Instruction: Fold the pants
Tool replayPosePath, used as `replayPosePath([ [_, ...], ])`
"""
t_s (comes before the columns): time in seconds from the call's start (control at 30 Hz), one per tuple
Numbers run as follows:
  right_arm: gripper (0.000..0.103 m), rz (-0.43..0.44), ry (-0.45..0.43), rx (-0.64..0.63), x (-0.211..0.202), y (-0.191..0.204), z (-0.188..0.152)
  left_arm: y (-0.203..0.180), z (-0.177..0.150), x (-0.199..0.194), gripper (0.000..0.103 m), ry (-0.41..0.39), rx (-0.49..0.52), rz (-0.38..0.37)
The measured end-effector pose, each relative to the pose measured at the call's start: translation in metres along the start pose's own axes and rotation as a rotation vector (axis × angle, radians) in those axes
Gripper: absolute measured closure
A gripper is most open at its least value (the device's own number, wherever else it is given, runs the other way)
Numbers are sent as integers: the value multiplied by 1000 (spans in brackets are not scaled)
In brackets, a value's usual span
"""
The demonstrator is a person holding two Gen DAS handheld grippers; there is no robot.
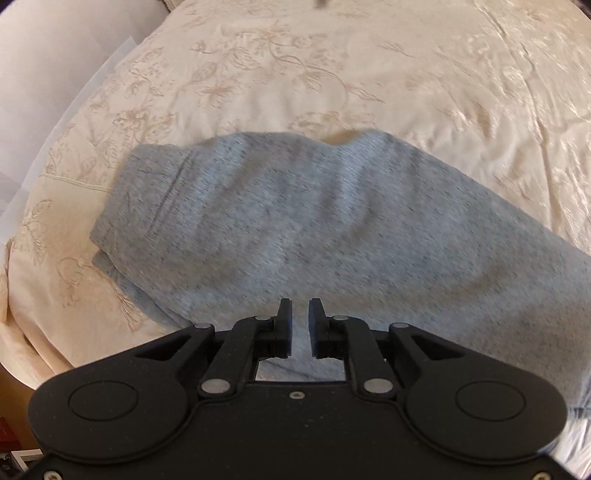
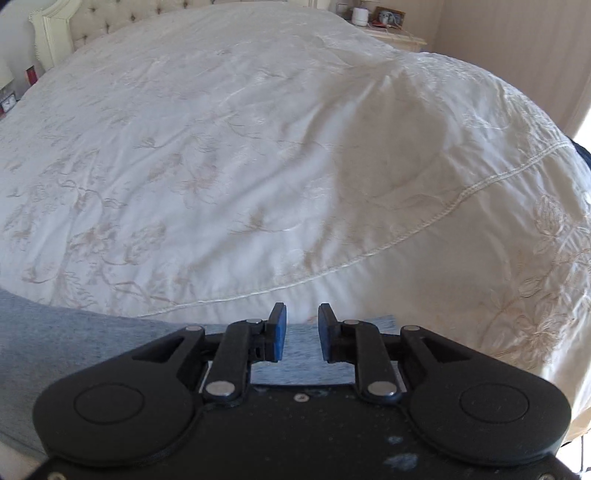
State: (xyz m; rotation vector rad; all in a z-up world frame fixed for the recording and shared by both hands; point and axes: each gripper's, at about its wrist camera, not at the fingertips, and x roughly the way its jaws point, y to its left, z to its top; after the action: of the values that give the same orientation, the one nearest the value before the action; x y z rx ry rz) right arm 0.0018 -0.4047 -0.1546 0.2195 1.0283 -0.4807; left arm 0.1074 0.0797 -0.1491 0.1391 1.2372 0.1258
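Although both tools hang with jaws parted and nothing between them, the left gripper (image 1: 300, 306) over the near edge of the pants (image 1: 295, 229) and the right gripper (image 2: 302, 314) over one end, folding looks underway. The grey pants lie doubled (layers show at one end) on the bedspread (image 1: 369, 74), so probably another fold remains.

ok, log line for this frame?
task: fold pants | left gripper: open, over grey pants | right gripper: open, at pants edge | surface: cream bedspread

Place: home bedroom
Bed: embroidered cream bedspread (image 2: 258, 155), tufted headboard (image 2: 110, 22)
Bedside: nightstand (image 2: 399, 38) with small items, far corner
Wall: pale panelling (image 2: 517, 48)
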Motion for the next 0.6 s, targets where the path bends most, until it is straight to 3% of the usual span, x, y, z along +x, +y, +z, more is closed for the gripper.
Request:
replayPosePath([
  [0.17,82,67,36,-6,-12,65,-9,37,30,39,83,-20,-29,42],
  [0.23,82,94,53,-11,-18,94,-15,48,28,60,83,34,-16,29],
  [0.33,82,143,80,-32,-29,143,-26,59,1,96,84,187,26,-29],
  [0.47,82,212,126,-56,-32,210,-34,51,-32,86,85,97,199,-32],
  [0.6,82,300,175,-75,-24,274,-36,47,-35,71,88,69,342,-81],
])
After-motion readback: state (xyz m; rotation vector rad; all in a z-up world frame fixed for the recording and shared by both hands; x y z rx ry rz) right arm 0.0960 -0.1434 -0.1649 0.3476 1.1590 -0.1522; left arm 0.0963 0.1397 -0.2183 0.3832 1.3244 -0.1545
